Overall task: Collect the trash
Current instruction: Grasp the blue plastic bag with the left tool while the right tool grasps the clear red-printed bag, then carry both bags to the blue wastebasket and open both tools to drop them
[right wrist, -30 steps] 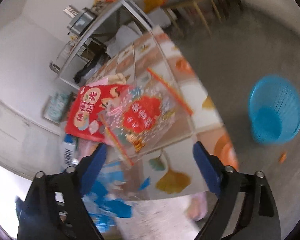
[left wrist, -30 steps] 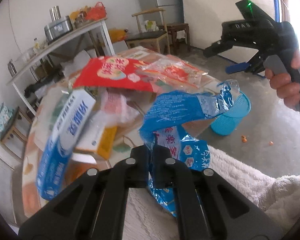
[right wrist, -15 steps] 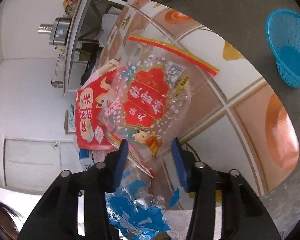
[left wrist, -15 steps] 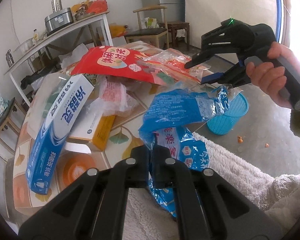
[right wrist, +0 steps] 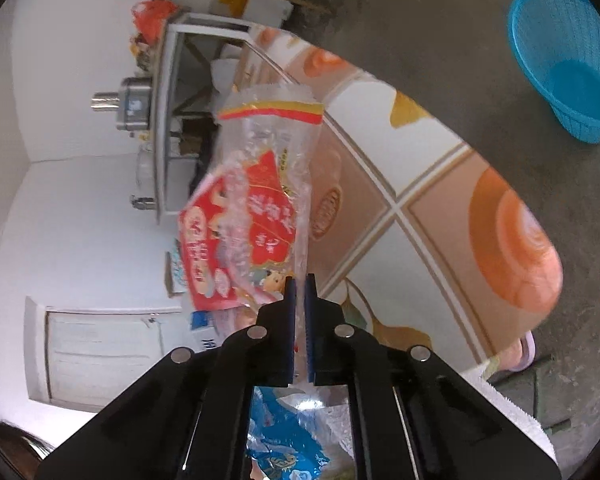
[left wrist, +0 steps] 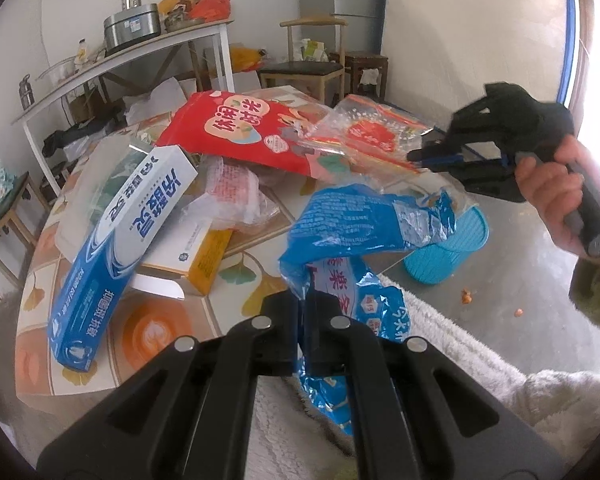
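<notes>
My left gripper (left wrist: 302,300) is shut on a crumpled blue plastic wrapper (left wrist: 364,224) and holds it above the patterned table's (left wrist: 148,332) near edge. My right gripper (right wrist: 300,284) is shut on a clear bag with a red print (right wrist: 260,200), lifted off the table; it also shows in the left wrist view (left wrist: 372,136), with the right gripper (left wrist: 428,158) at its corner. A blue mesh basket (right wrist: 568,64) stands on the floor beside the table, also in the left wrist view (left wrist: 448,256).
On the table lie a red snack bag (left wrist: 240,128), a long blue-and-white box (left wrist: 120,240), an orange-and-white box (left wrist: 192,256) and a thin clear wrapper (left wrist: 232,192). A white shelf table (left wrist: 120,56) and a chair (left wrist: 304,68) stand behind. A white fleece cloth (left wrist: 440,352) lies nearby.
My right gripper has come down to the clear red-print bag, closed on its corner and lifted it off the table. My left gripper has kept hold of the blue wrapper.
</notes>
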`<act>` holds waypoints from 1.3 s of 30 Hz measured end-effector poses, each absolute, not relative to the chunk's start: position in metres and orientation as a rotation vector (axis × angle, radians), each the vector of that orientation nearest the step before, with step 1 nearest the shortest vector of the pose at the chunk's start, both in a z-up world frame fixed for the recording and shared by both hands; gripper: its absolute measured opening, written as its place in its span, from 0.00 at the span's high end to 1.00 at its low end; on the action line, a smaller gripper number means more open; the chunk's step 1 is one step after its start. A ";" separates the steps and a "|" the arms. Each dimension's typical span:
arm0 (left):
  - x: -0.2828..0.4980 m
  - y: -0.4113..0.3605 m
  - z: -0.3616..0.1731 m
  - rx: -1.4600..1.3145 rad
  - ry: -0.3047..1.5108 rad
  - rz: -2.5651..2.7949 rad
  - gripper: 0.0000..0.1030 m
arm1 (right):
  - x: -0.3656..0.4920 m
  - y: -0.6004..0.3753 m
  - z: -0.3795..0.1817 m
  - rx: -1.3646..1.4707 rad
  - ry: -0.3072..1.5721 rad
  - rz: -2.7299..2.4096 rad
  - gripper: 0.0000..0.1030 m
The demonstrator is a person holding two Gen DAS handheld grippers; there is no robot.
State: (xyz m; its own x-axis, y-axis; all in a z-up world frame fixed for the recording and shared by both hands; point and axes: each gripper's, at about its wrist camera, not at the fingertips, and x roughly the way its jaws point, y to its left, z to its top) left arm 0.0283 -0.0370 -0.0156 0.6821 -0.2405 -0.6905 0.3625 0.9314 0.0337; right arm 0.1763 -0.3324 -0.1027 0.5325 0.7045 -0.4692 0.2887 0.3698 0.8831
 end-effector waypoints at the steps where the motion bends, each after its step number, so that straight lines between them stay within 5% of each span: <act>1: 0.029 -0.037 -0.013 0.161 0.748 -0.339 1.00 | 0.173 -0.336 -0.100 1.216 1.009 0.344 0.96; 13: 0.070 -0.079 0.043 0.130 0.720 -0.450 1.00 | 0.113 -0.441 -0.065 1.235 0.725 0.262 0.96; 21: 0.155 -0.191 0.059 0.100 0.864 -0.701 1.00 | 0.058 -0.529 -0.069 1.161 0.597 -0.043 0.96; 39: 0.303 -0.472 -0.133 0.268 1.442 -0.656 0.99 | 0.090 -0.622 -0.169 0.943 0.797 -0.509 0.96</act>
State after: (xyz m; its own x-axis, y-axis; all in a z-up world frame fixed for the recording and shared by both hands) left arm 0.3028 -0.4715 -0.1331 -0.0076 -0.2526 -0.9676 0.5633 0.7984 -0.2128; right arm 0.0904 -0.6216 -0.1693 0.6157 -0.0478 -0.7865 0.6938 0.5061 0.5123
